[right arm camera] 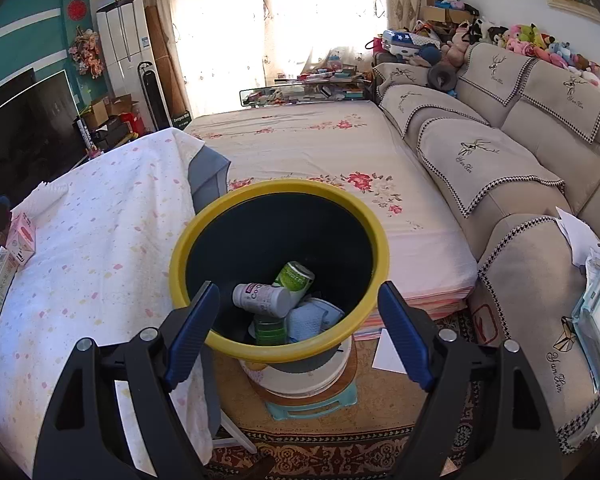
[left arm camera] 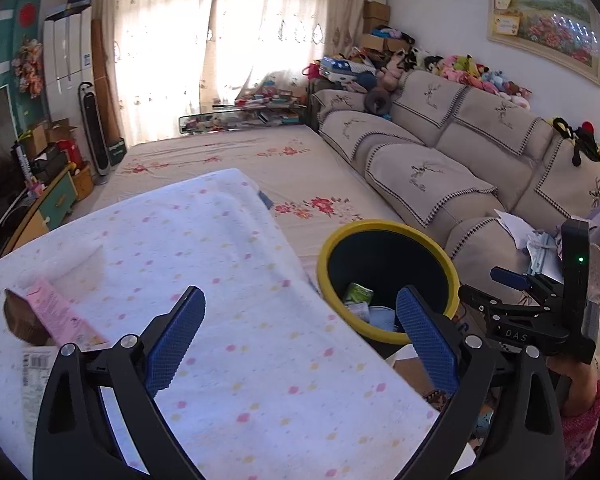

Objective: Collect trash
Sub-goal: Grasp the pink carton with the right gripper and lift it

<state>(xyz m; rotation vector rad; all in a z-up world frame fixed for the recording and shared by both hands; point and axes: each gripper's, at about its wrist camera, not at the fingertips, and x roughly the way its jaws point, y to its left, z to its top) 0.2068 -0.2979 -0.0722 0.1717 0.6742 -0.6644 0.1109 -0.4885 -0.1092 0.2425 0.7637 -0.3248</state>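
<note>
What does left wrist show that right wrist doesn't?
Left wrist only: the right tongs seen from the side beside the bin, a framed flower picture on the wall, and a brown item beside the pink box.
Right wrist only: a white bottle inside the bin, the stool under it, and the dark TV screen.
Both: the yellow-rimmed bin, green can, dotted cloth, sofa, and wide-open, empty tongs.

Pink box (left arm camera: 60, 316) cut by left tongs arm, bin (left arm camera: 388, 280) bottom contents partly hidden, barcode label (left arm camera: 34, 364) unreadable
</note>
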